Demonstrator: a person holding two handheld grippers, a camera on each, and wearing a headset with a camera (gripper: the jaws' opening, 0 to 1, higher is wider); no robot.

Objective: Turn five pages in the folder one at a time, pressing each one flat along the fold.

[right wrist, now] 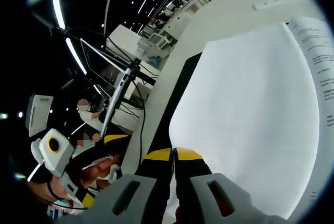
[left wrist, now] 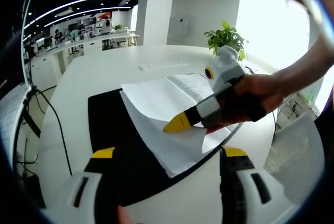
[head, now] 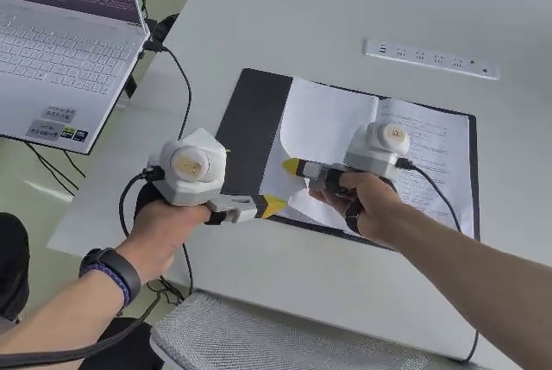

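Head view: the folder (head: 250, 124) lies open on the white table (head: 345, 8), its long sides running away from me, with a laptop (head: 60, 51) off to the left. A blank-backed page (head: 323, 124) arches over the middle. My right claw (head: 293, 167) is at that page's near free corner. My left claw (head: 272, 206) hovers just beside it at the folder's near edge, off the paper.

Left gripper view: my left claw (left wrist: 168, 153) stands wide apart with nothing between the jaws. The black cover is under it and the page (left wrist: 156, 104) is straight ahead. The right claw (left wrist: 180, 123) comes in from the right, with its yellow tip on the sheet's edge.

Right gripper view: my right claw (right wrist: 172, 154) is closed tight, and I judge it is pinching the page (right wrist: 245, 109), which spreads up and away from the jaws.

The fold looks to be the line where the blank sheet meets the printed one. It lies to the right of both claws and runs along the folder's length. The empty left claw is the one free to press it, and would have to cross the sheet to get there.
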